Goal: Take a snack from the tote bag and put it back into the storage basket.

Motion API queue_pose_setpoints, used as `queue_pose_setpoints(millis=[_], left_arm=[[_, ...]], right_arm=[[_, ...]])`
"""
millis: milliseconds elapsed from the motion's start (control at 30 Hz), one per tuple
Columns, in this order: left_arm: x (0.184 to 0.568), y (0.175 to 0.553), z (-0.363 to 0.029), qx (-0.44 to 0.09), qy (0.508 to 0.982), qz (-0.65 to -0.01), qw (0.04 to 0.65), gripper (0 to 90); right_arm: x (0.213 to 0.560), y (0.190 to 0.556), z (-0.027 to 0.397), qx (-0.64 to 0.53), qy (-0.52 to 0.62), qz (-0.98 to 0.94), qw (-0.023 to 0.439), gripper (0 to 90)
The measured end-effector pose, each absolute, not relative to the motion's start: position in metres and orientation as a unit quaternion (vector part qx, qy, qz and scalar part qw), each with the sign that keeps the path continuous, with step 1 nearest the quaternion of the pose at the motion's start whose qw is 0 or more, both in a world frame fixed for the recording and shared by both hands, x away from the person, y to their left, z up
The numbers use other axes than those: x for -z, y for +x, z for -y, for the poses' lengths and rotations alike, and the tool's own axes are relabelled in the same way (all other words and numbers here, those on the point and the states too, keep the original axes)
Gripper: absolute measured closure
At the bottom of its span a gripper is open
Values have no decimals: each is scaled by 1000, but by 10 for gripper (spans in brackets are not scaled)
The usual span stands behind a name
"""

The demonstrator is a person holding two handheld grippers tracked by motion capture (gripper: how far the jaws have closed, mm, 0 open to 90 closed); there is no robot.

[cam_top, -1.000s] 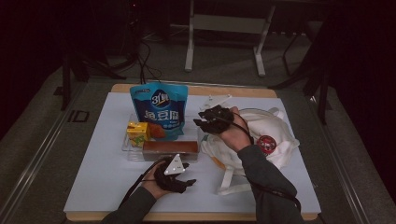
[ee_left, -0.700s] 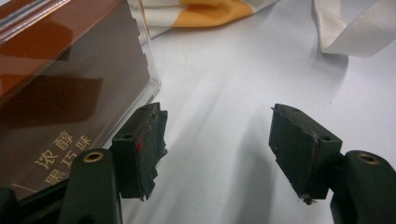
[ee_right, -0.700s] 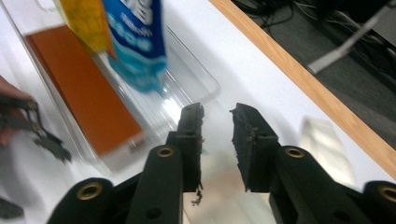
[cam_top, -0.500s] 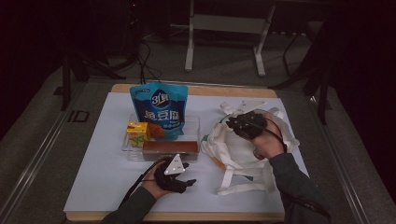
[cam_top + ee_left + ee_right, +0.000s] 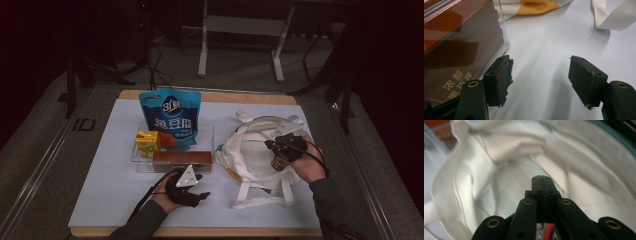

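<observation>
Over white tote bag (image 5: 252,150) at right side of table (image 5: 100,200), my right gripper (image 5: 541,180) has jaws just closing, now pressed together, nothing between them. Bag lies open, just beside clear tray (image 5: 207,131) with snacks. Cloth is soft, light, floppy; I judge best hold is rim or strap (image 5: 260,200). My left gripper (image 5: 539,75) rests with jaws wide, empty, beside brown chocolate box (image 5: 456,45).
</observation>
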State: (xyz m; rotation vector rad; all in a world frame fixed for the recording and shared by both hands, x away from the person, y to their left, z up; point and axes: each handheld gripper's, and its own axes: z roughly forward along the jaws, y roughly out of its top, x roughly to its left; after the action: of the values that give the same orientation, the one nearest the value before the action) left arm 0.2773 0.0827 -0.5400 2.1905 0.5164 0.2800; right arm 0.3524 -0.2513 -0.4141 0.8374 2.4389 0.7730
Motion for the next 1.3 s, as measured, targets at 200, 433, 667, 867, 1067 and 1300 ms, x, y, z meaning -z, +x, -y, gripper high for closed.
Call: queue_pose_setpoints(millis=[200,433,667,867,1067,1300], left_arm=[[540,277,-83,-111,875,-206,423,345],[540,277,-82,-113,876,-205,421,345],[540,277,-82,-114,877,-205,420,345],[540,277,-81,-114,877,-204,420,345],[540,277,-82,-115,878,-203,419,345],[540,277,-81,-115,878,-203,418,345]], right_arm=[[434,344,276,-274,331,-879,209,900],[446,327,303,-272,353,-872,203,900],[456,321,317,-241,369,-871,216,900],[456,326,315,-233,370,-871,225,900],[454,333,311,-231,375,-868,228,899],[444,341,312,-250,391,-857,225,681]])
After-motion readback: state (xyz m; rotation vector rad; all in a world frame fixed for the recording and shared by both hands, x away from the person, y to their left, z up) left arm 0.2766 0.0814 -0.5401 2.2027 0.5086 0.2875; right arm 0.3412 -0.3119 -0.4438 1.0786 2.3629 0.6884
